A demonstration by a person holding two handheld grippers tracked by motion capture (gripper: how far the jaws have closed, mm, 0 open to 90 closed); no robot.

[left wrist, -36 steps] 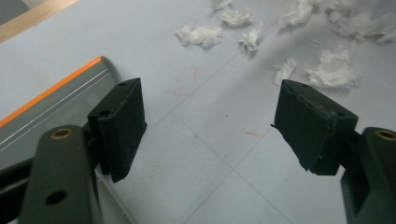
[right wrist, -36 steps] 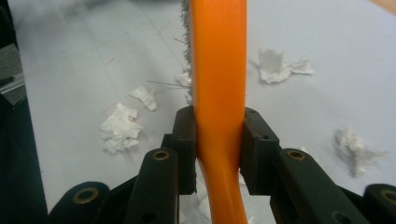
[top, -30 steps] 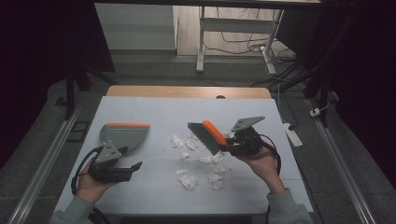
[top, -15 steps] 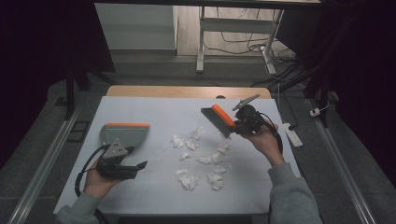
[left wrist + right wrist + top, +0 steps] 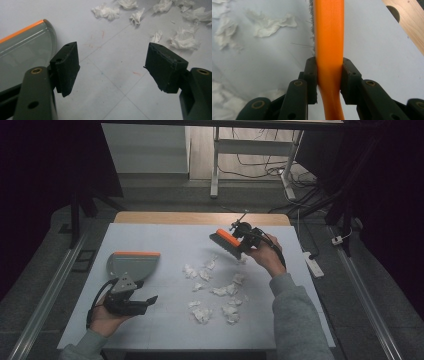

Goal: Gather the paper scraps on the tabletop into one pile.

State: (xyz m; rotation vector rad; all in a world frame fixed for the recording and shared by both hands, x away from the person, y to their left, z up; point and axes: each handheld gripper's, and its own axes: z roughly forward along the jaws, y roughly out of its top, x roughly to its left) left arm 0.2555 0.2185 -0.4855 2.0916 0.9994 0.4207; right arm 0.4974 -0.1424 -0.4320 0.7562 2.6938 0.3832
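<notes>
The right gripper (image 5: 239,240) has carried the brush (image 5: 226,241) farther back, beyond the paper scraps (image 5: 215,290).

Table (image 5: 165,240): pale grey-white top faintly ruled in squares, with a bare wooden strip (image 5: 200,218) along its 12 o'clock edge. Floor (image 5: 45,265): grey, dimly lit. Metal rails (image 5: 42,295) run along the floor at 9 and 3 o'clock of the table. White power strip (image 5: 313,265) lies on the floor at 3 o'clock. White cabinet (image 5: 145,147) stands at 11 o'clock. White frame legs (image 5: 216,165) at 12 o'clock, loose cables (image 5: 260,167) beneath. Surroundings at far left and right: dark.
</notes>
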